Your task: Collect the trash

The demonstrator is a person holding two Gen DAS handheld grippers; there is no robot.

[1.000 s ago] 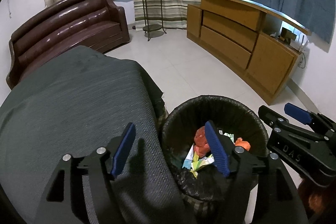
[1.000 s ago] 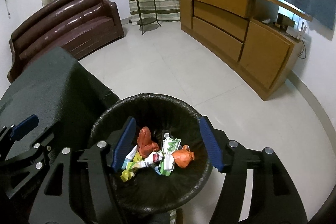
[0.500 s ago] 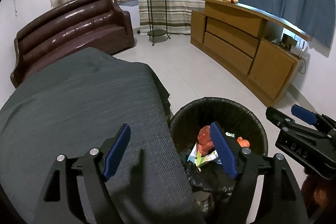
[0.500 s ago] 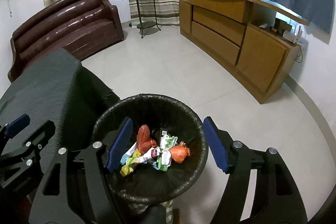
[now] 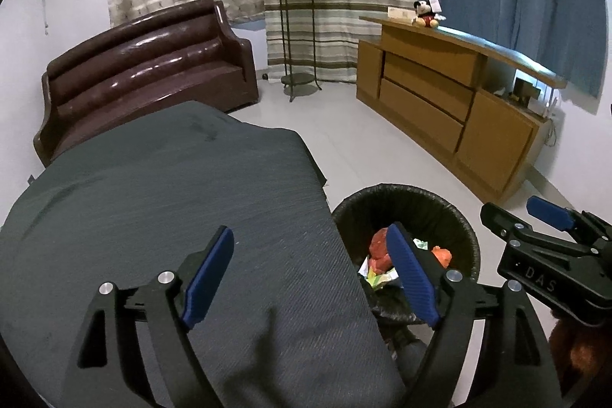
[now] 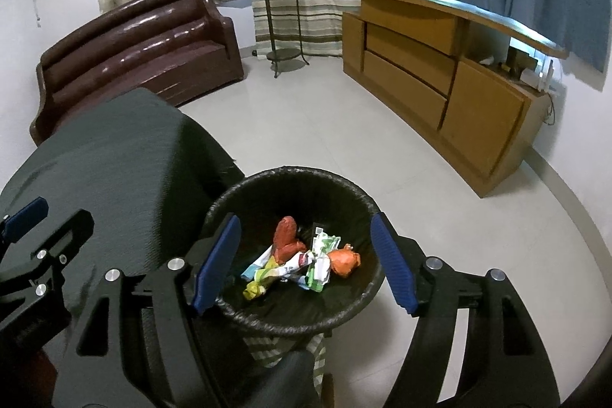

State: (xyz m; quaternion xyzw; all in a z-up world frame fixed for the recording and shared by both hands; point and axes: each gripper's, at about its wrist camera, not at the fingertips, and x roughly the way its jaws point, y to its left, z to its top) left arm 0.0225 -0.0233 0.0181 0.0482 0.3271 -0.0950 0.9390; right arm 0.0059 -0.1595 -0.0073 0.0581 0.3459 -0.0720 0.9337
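A round bin with a black liner (image 6: 294, 178) stands on the floor beside a table under dark grey cloth (image 5: 153, 201). Crumpled wrappers lie in it: red and orange wads (image 6: 288, 239) and green-white packets (image 6: 321, 259). The bin also shows in the left wrist view (image 5: 405, 195). My right gripper (image 6: 304, 260) is open and empty above the bin. My left gripper (image 5: 311, 274) is open and empty over the table's right edge, its right finger above the bin. The right gripper shows at the right edge of the left wrist view (image 5: 550, 247).
A brown leather sofa (image 5: 145, 71) stands behind the table. A wooden sideboard (image 5: 451, 102) with a Mickey Mouse toy (image 5: 426, 12) runs along the right wall. A plant stand (image 5: 296, 37) is by the striped curtains. Pale tiled floor (image 6: 344, 125) lies between them.
Both grippers have lifted and pulled back, so the bin sits lower and smaller in both views. The trash in the bin has not moved. Both stay open.
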